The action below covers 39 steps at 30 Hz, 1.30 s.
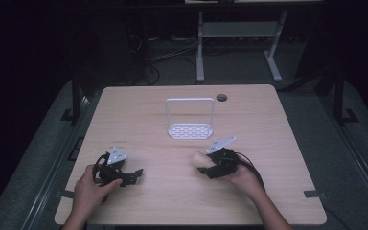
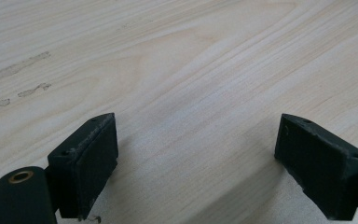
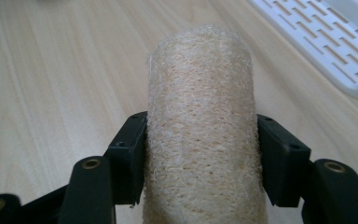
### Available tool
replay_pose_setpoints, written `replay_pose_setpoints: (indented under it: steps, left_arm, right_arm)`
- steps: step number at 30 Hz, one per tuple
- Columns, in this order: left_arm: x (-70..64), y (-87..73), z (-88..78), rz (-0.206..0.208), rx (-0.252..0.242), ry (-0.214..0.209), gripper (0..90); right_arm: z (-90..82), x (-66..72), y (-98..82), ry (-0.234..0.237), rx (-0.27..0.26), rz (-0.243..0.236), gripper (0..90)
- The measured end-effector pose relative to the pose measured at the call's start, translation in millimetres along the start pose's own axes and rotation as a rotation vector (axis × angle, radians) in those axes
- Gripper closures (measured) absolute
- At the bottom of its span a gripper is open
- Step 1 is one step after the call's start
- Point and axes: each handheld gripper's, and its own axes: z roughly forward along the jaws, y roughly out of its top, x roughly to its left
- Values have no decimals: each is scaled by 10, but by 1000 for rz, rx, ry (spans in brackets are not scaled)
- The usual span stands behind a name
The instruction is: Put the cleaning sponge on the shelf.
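A beige loofah sponge (image 3: pixel 200 121), a rough fibrous cylinder, sits between the two black jaws of my right gripper (image 3: pixel 200 158), and both pads press on its sides. From above, the loofah (image 1: pixel 200 159) sticks out to the left of the right gripper (image 1: pixel 210 165), right of the table's middle. My left gripper (image 1: pixel 133 176) rests low near the front left of the table; in the left gripper view its jaws stand wide apart over bare wood, the left gripper (image 2: pixel 196 158) holding nothing.
A white slotted rack (image 1: pixel 189 130) with an upright wire frame stands at the table's centre, just behind the right gripper; its slotted base (image 3: pixel 326 42) lies to the upper right of the loofah. A round cable hole (image 1: pixel 221 97) sits near the far edge.
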Motion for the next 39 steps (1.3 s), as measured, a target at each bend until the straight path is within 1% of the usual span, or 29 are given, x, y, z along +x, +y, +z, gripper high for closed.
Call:
replay_pose_setpoints:
  steps: [2, 11, 15, 17, 18, 27, 39]
  left_arm:
    - [0, 0, 0, 0, 0, 0, 127]
    - [0, 0, 0, 0, 0, 0, 127]
    - [0, 0, 0, 0, 0, 0, 127]
    - [0, 0, 0, 0, 0, 0, 127]
    - [0, 0, 0, 0, 0, 0, 127]
    - [0, 0, 0, 0, 0, 0, 127]
    - [0, 0, 0, -1, 0, 0, 127]
  right_arm:
    - [-1, -26, 9, 0, -7, 15, 409]
    - [15, -99, 52, -26, -18, 30, 409]
    - [13, -135, 80, -37, -23, 28, 409]
    - [17, -144, 97, -41, -30, 39, 409]
    - [15, -157, 104, -45, -27, 29, 409]
    - [33, -207, 178, -64, -38, 50, 409]
    - [47, -290, 265, -87, -46, 54, 410]
